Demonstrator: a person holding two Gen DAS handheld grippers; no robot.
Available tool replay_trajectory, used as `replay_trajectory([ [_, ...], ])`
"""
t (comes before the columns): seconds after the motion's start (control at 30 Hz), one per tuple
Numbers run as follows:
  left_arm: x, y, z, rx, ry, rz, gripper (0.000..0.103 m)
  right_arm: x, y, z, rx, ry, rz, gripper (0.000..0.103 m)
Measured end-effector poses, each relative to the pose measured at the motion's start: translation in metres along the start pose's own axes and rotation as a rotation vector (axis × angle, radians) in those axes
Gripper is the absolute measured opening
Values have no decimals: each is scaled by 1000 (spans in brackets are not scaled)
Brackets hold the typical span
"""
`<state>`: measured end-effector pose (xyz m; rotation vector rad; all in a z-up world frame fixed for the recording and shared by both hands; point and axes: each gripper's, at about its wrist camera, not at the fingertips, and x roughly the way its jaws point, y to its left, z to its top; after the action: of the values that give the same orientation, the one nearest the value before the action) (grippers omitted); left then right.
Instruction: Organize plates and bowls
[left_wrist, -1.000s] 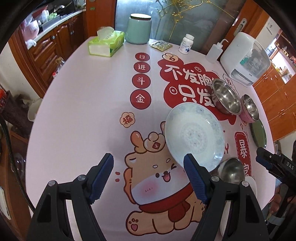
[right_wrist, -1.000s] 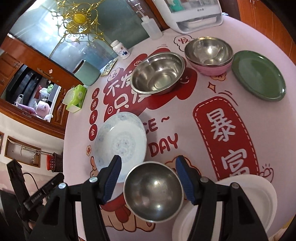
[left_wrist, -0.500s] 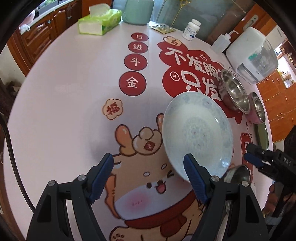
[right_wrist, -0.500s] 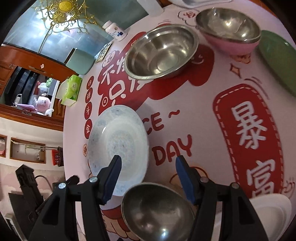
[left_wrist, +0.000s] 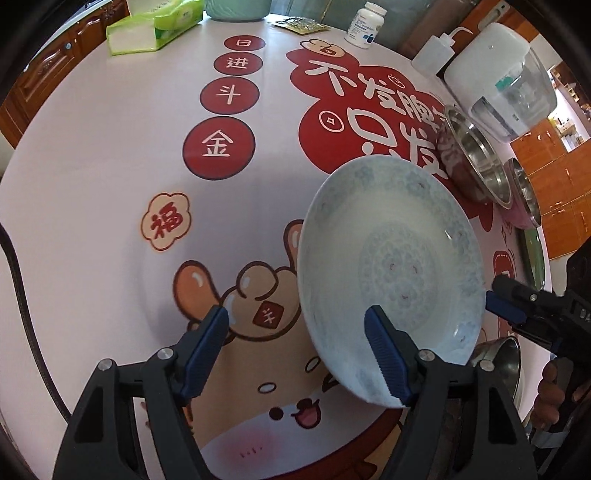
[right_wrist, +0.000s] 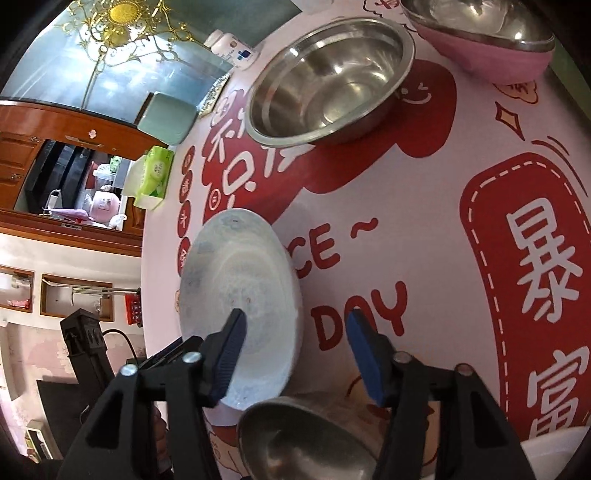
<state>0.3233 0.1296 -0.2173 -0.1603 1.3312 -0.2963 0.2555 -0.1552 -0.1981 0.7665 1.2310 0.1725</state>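
The left gripper (left_wrist: 297, 334) hangs steeply over the pink printed tablecloth (left_wrist: 110, 192), its jaws wide apart and closing. Its right blue pad overlaps the near rim of the pale blue patterned ceramic plate (left_wrist: 391, 258); whether it touches is unclear, and only cloth lies between the pads. The right gripper (right_wrist: 295, 354) is about half open and closing too. The same plate's right rim (right_wrist: 240, 295) sits between its pads, the left pad over the plate's inside, not yet pinched. Just below this claw lies a small shiny steel bowl (right_wrist: 303, 439). Ahead of it stands a large steel mixing bowl (right_wrist: 328, 77), and right of that a pink steel-lined bowl (right_wrist: 491, 48).
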Motion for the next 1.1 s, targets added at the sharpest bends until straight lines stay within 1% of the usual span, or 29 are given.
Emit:
replay_trajectory([
  [0.13,1,-2,3,15,-36,3,70,8,-3,1,10,18,10,37],
  [0.2,2,-3,4,15,-47,-2,68,13,-2,1,8,29,-1,36],
  [0.3,2,-4,6,20,-57,-1,66,17,-2,1,4,38,-2,30],
  [0.37,3,-5,6,19,-66,-8,52,19,-3,1,3,44,-2,28],
  [0.43,3,-6,7,21,-73,-15,50,21,-3,1,1,48,0,25],
  [0.47,3,-6,7,23,-76,-17,45,21,-3,1,0,48,1,24],
  [0.5,3,-6,7,25,-77,-19,43,21,-3,1,-2,49,0,22],
  [0.6,4,-7,8,29,-78,-19,41,22,-3,1,-7,51,2,18],
  [0.67,4,-6,8,23,-80,-22,38,23,-4,1,-5,53,10,17],
  [0.7,3,-6,8,20,-79,-26,35,24,-4,1,-4,54,9,17],
  [0.73,4,-5,8,17,-75,-35,28,23,-5,1,-4,55,12,15],
  [0.77,5,-5,8,16,-71,-39,25,24,-5,1,-5,56,13,14],
  [0.8,5,-5,8,16,-71,-42,24,24,-5,1,-8,57,12,13],
  [0.83,6,-6,8,18,-64,-49,16,25,-5,1,-12,59,14,11],
  [0.9,7,-6,8,23,-60,-54,16,26,-5,1,-21,64,23,9],
  [1.1,7,-6,8,33,-51,-62,16,30,-2,0,-33,70,25,7],
])
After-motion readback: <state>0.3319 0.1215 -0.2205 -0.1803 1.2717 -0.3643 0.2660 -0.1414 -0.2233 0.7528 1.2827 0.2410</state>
